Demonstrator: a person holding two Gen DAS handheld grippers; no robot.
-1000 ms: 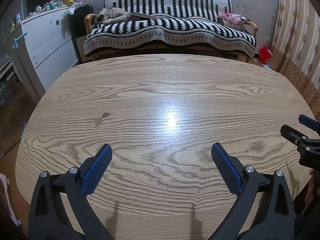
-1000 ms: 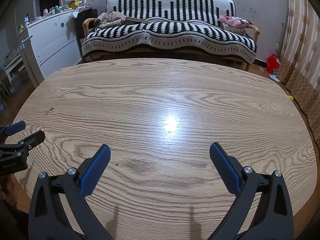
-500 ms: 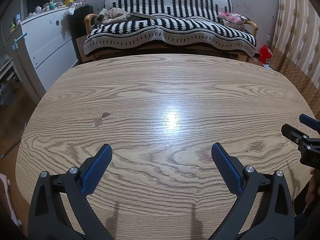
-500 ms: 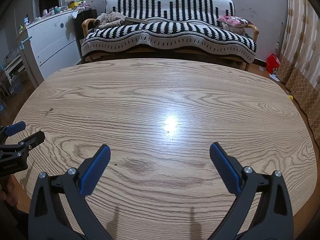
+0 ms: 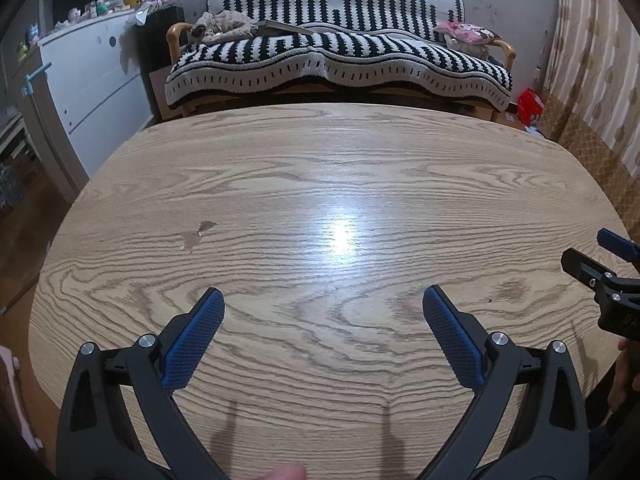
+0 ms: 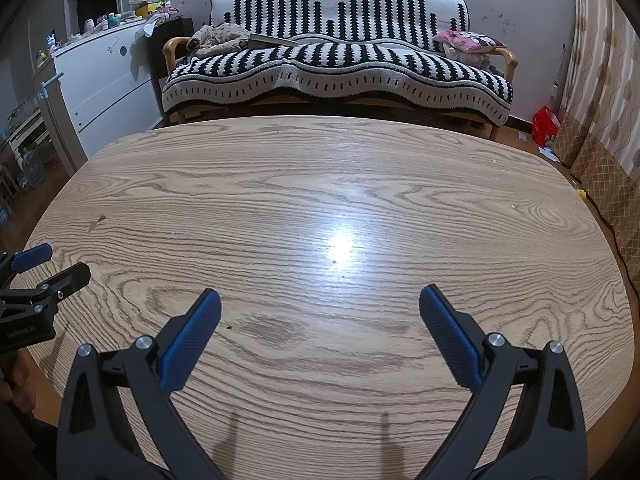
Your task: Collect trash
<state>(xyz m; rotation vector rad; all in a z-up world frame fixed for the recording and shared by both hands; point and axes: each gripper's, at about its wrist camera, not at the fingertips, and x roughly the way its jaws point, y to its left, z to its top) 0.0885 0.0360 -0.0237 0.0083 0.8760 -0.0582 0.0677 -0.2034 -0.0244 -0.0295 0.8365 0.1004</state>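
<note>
My left gripper [image 5: 323, 300] is open and empty above the near part of an oval wooden table [image 5: 320, 168]. My right gripper [image 6: 320, 300] is open and empty beside it, over the same table [image 6: 320, 168]. Each shows at the edge of the other's view: the right gripper [image 5: 600, 256] at the far right, the left gripper [image 6: 48, 264] at the far left. No piece of trash shows on the table top; only a small dark stain [image 5: 200, 232] and a tiny speck [image 6: 229, 327] show on the wood.
A black-and-white striped sofa [image 5: 340, 60] stands behind the table, with a pink cushion [image 5: 468, 34] and clothes on it. A white dresser [image 5: 88, 76] stands at the left. A red bag [image 6: 546, 124] lies on the floor at the right by the curtain.
</note>
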